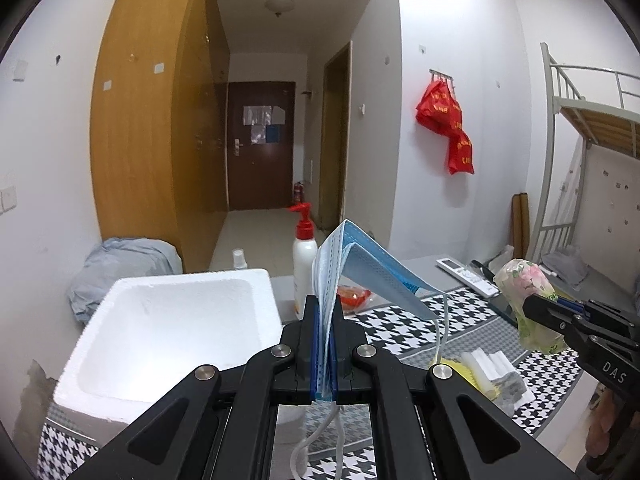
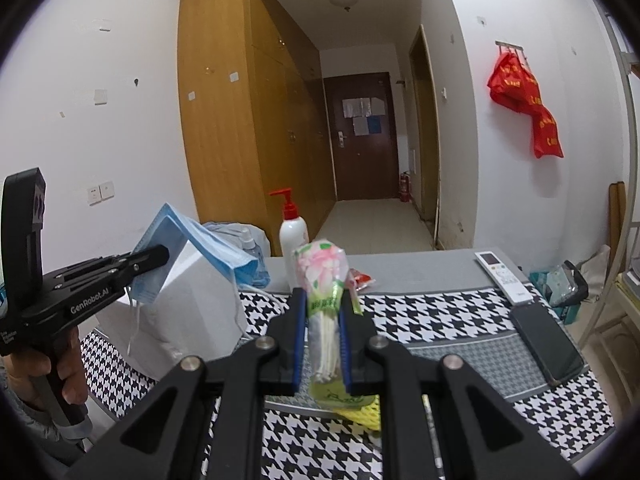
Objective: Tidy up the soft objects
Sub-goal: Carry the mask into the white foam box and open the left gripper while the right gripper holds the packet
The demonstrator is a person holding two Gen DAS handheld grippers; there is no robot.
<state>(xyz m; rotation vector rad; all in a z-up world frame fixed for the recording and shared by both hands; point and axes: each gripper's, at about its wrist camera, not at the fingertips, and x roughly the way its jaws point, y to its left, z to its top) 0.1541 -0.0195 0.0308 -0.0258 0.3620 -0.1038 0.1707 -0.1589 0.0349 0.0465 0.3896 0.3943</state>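
My left gripper [image 1: 325, 308] is shut on a stack of blue face masks [image 1: 360, 268], held in the air just right of a white foam box [image 1: 120, 360]; the ear loops hang down. It also shows in the right wrist view [image 2: 160, 258] with the masks [image 2: 200, 248] over the foam box [image 2: 192, 312]. My right gripper [image 2: 323, 300] is shut on a clear green-and-pink bag of cotton swabs [image 2: 324, 276], held above the table. It also shows in the left wrist view [image 1: 528, 308] with the bag [image 1: 524, 284].
A houndstooth cloth [image 2: 440, 312] covers the table. On it stand a white pump bottle with red top [image 2: 292, 248], a remote [image 2: 504, 276], a dark phone [image 2: 548, 344], a red wrapper [image 1: 352, 294], and yellow and white soft items [image 1: 484, 372]. A small spray bottle [image 1: 239, 258] stands behind the box.
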